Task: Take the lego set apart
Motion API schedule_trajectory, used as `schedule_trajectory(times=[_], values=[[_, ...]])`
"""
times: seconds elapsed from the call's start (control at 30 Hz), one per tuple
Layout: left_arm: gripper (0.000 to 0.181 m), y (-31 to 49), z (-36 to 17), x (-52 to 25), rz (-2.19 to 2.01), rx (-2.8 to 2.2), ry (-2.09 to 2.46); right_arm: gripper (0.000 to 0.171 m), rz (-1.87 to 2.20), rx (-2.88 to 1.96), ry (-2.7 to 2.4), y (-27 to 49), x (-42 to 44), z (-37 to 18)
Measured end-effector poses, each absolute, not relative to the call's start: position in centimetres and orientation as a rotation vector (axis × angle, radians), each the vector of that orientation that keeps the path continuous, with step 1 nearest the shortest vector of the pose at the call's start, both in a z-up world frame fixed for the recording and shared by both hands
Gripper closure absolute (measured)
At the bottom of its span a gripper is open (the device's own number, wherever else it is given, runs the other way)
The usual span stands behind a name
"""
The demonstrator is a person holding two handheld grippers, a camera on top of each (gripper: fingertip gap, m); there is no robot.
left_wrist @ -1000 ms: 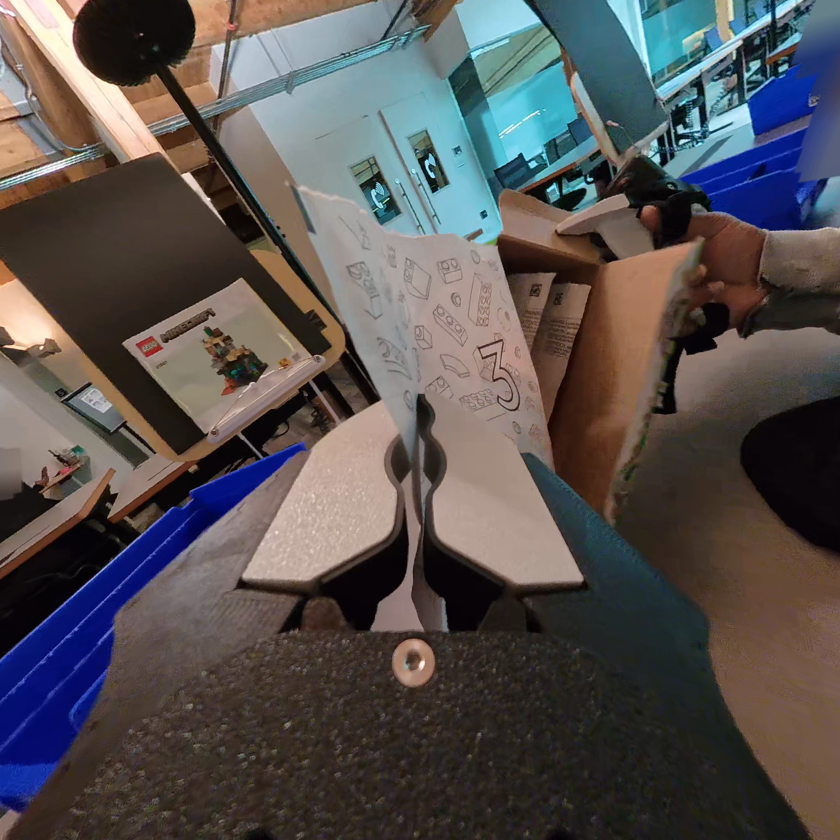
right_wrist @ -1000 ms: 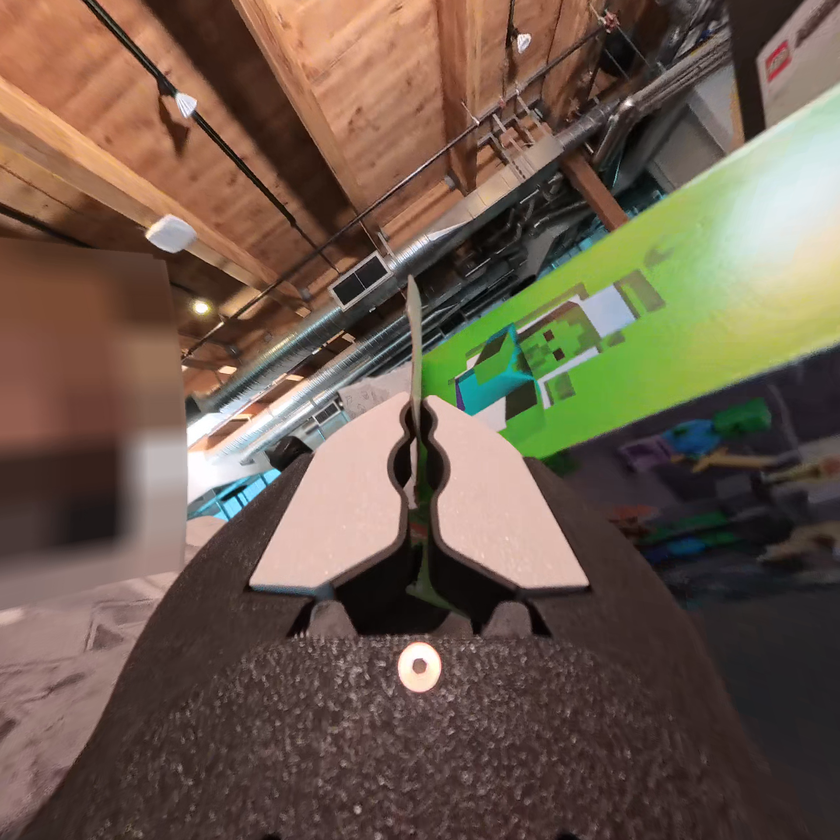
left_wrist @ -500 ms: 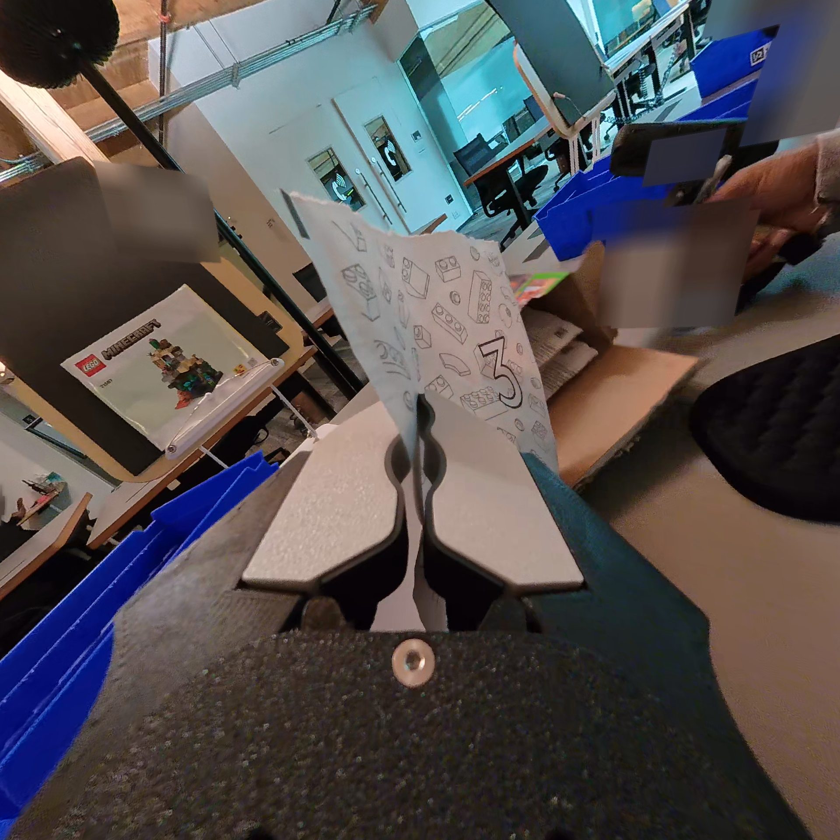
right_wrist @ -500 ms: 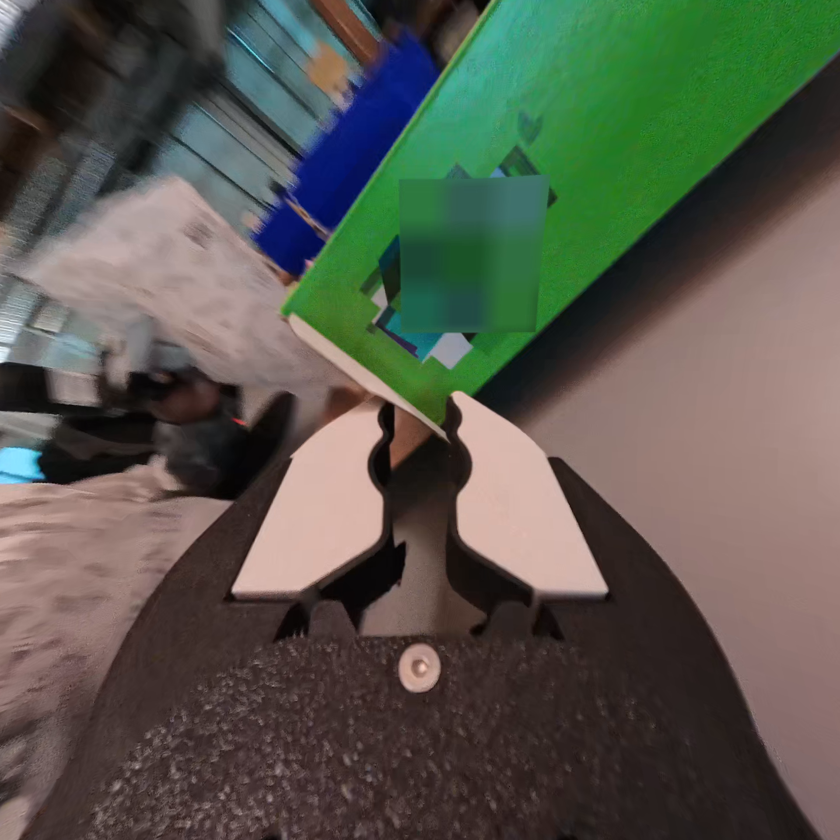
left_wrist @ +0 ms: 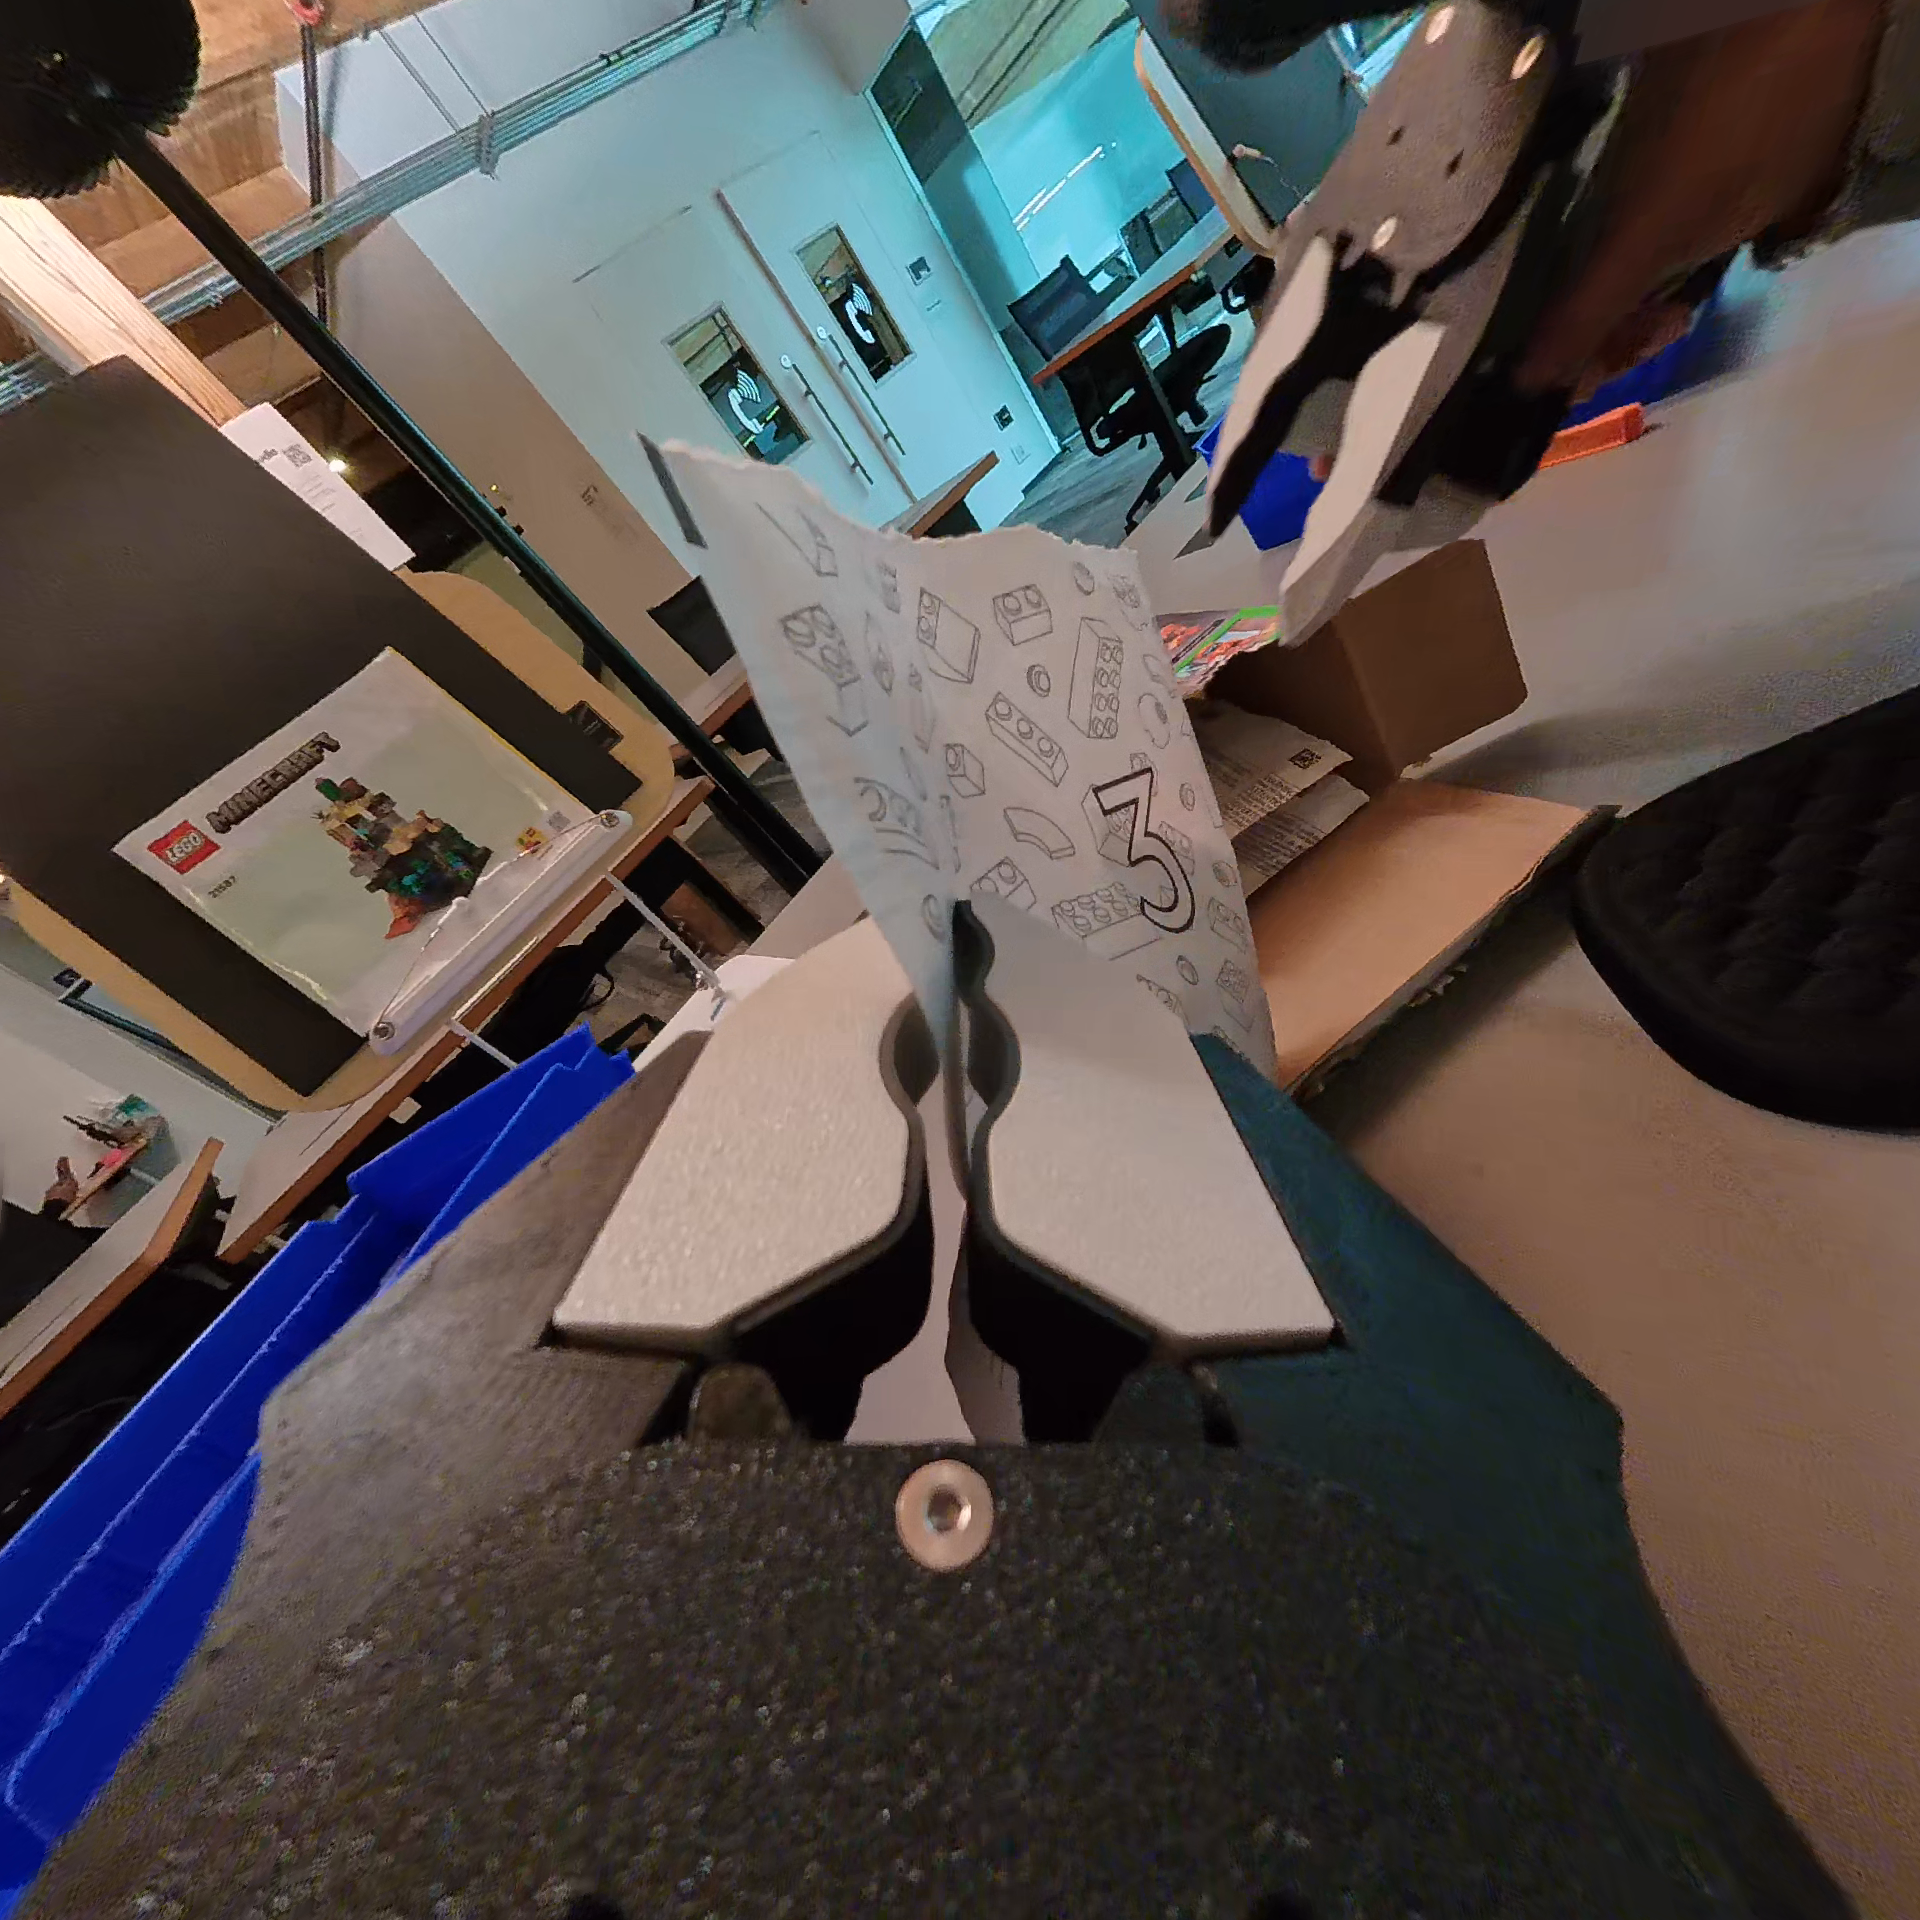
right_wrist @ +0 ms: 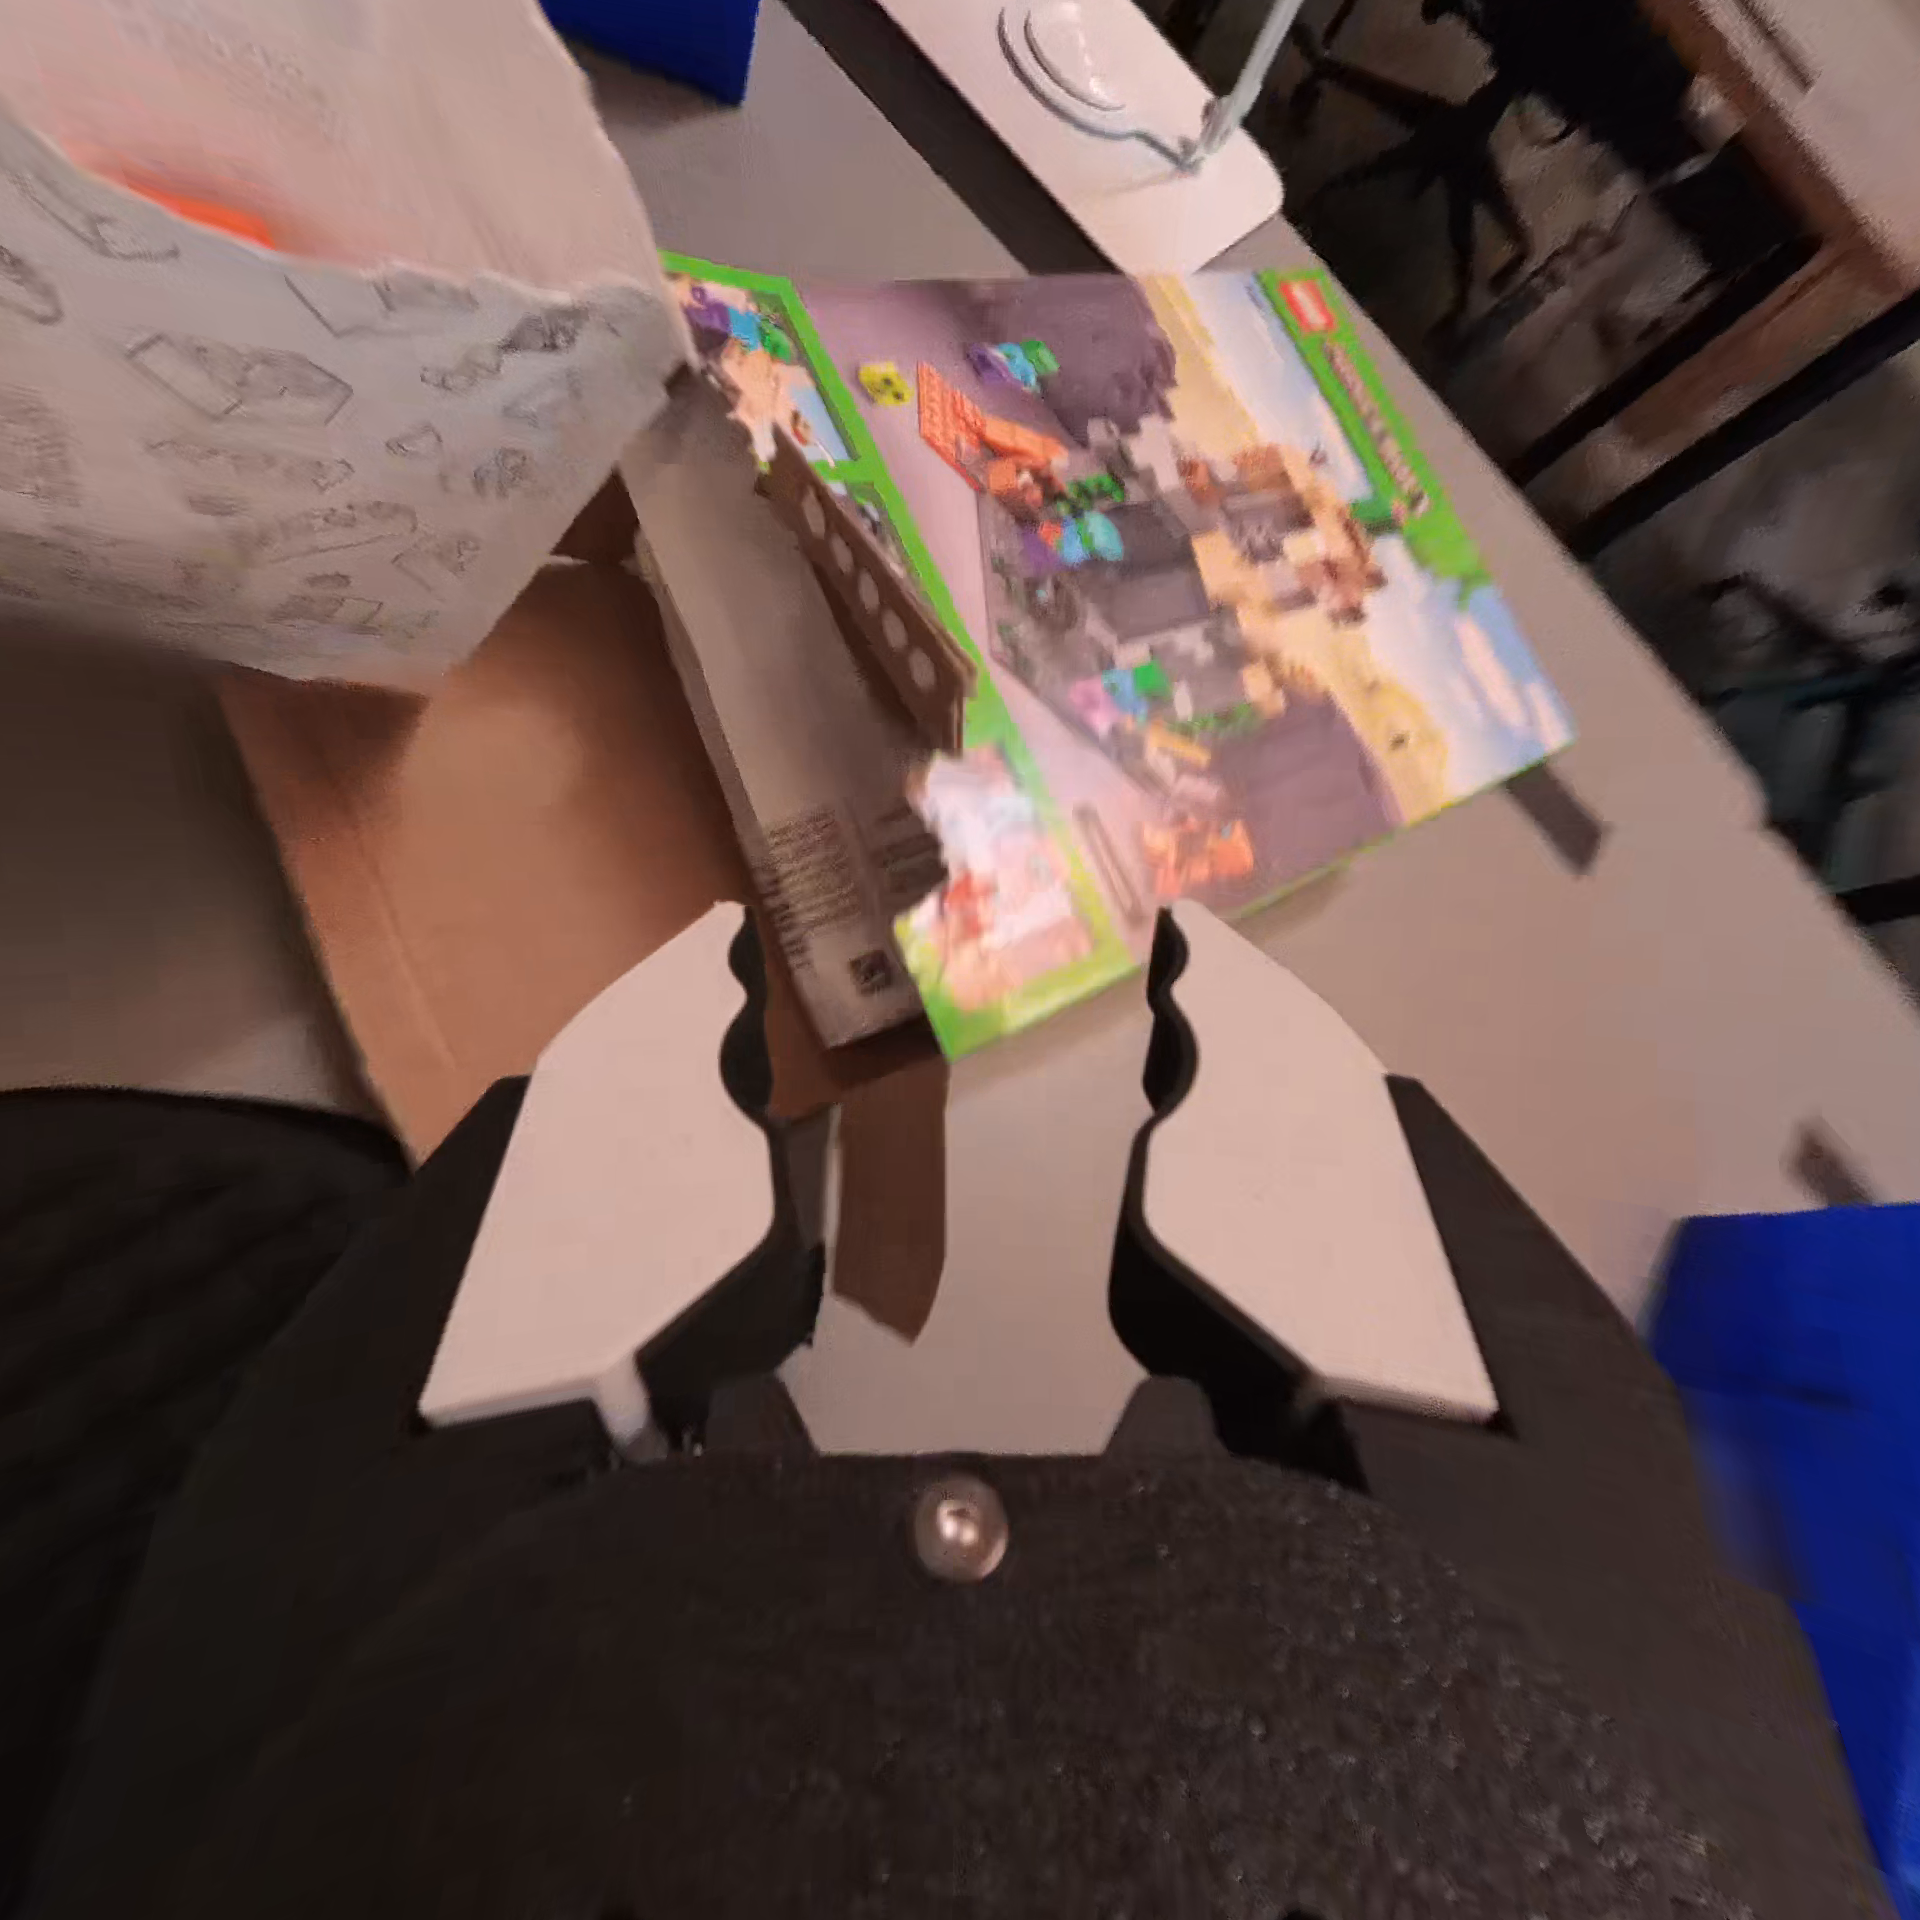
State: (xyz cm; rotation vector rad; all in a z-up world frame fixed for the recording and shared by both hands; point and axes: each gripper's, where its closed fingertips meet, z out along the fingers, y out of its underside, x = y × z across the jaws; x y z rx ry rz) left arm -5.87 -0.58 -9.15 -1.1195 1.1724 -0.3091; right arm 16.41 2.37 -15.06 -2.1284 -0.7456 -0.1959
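My left gripper [left_wrist: 958, 920] is shut on a white paper bag [left_wrist: 997, 717] printed with brick outlines, holding it upright above the grey table. The bag also shows at the top left of the right wrist view [right_wrist: 260, 416]. My right gripper [right_wrist: 951, 935] is open and empty, hovering above the green lego box [right_wrist: 1143, 582], which lies flat on the table with its brown inner flap [right_wrist: 499, 810] open. In the left wrist view the right gripper [left_wrist: 1320, 457] hangs open above the opened box [left_wrist: 1382, 665], which still holds more paper bags [left_wrist: 1278, 790].
Blue bins stand at the left [left_wrist: 208, 1403] and at the right [right_wrist: 1797, 1455]. A black padded mat [left_wrist: 1766, 914] lies on the table at right. An instruction booklet [left_wrist: 353, 821] is clipped to a black stand. A white lamp base [right_wrist: 1122, 114] sits beyond the box. The gap from one gripper's tips to the other's is roughly 25 centimetres.
My right gripper has let go of the box flap and opened; the box now lies flat on the table. The right gripper has risen above it. My left gripper keeps holding the bag.
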Motion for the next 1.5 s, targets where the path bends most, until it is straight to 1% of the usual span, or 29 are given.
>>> schedule_trajectory(times=[0.13,0.23,0.27,0.3,0.33,0.43,0.67,0.9,1.03,1.1,1.2,1.23,1.33,1.5], values=[[0.18,-0.4,-9.3,-5.9,-0.3,-1.13,1.181,0.104,-0.564,-2.139,-0.945,5.4,17.2,-17.0],[0.181,-0.3,-9.5,-6.0,-0.289,-1.135,1.187,0.109,-0.696,-2.159,-1.056,6.0,18.2,-19.1],[0.181,-0.2,-9.5,-6.0,-0.288,-1.136,1.188,0.12,-0.744,-2.122,-1.085,6.2,18.1,-19.1],[0.181,-0.2,-9.6,-6.1,-0.292,-1.138,1.19,0.139,-0.804,-2.053,-1.109,6.6,18.1,-18.7],[0.181,-0.2,-9.7,-6.1,-0.295,-1.138,1.194,0.151,-0.863,-1.986,-1.132,6.9,18.1,-18.1],[0.181,-0.3,-10.0,-6.1,-0.289,-1.133,1.218,0.16,-0.905,-1.9,-1.161,7.8,18.3,-17.2],[0.18,-0.1,-9.0,-6.1,-0.173,-1.073,1.272,0.16,-0.644,-1.993,-1.169,9.8,16.2,-16.4],[0.181,3.4,-3.0,-7.2,-0.184,-1.09,1.213,0.156,-0.37,-2.09,-1.164,11.6,12.1,-15.0],[0.181,4.7,-1.0,-7.5,-0.07,-1.017,1.175,0.153,-0.2,-2.109,-1.103,12.3,10.4,-15.1],[0.18,4.3,-2.3,-6.9,0.009,-0.967,1.235,0.151,-0.158,-2.107,-1.098,12.3,9.8,-15.6],[0.18,2.9,-6.4,-6.0,0.081,-0.908,1.342,0.149,-0.103,-2.113,-1.098,11.8,9.4,-16.9],[0.18,2.5,-7.7,-6.0,0.108,-0.881,1.362,0.152,-0.086,-2.109,-1.098,11.6,9.3,-17.4],[0.181,0.9,-10.7,-6.2,0.079,-0.896,1.412,0.154,-0.039,-2.046,-1.083,11.3,9.2,-17.5],[0.181,0.1,-10.9,-6.9,0.002,-0.946,1.385,0.143,0.043,-1.957,-1.134,9.6,9.0,-16.2]])
